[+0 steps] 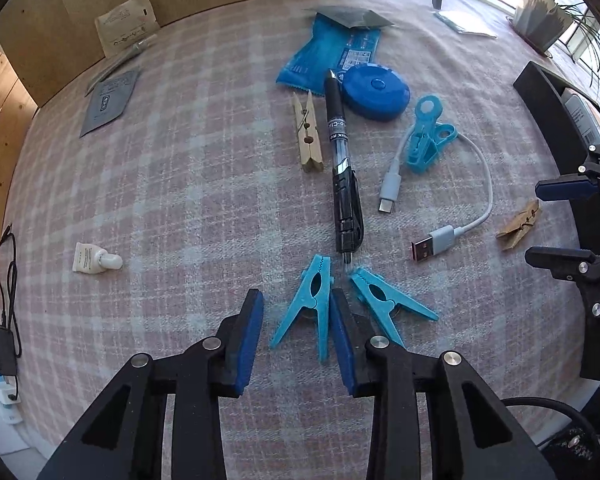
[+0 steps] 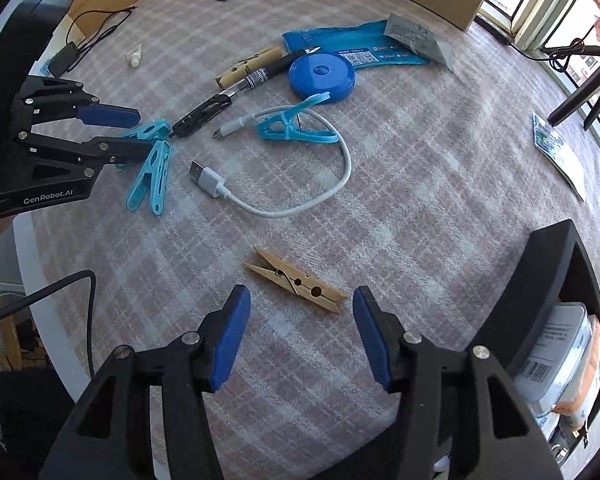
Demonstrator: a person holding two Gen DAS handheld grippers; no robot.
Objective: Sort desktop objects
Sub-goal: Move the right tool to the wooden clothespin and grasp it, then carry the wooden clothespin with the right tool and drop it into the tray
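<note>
My left gripper [image 1: 296, 304] is open, its jaws on either side of a blue plastic clothespin [image 1: 306, 306] lying on the checked cloth; a second blue clothespin [image 1: 388, 300] lies just right of it. A black pen [image 1: 342, 164] lies beyond them. My right gripper [image 2: 300, 300] is open just in front of a wooden clothespin [image 2: 296, 280]. The left gripper [image 2: 112, 128] also shows in the right wrist view, over the blue clothespins [image 2: 150, 176].
A white USB cable [image 2: 300, 188], a blue clip [image 1: 424, 140], a round blue tape measure [image 1: 376, 92], a blue packet [image 1: 328, 56], another wooden clothespin [image 1: 310, 136] and a small white tube [image 1: 96, 262] lie on the cloth. A black bin [image 2: 552, 308] with items stands at right.
</note>
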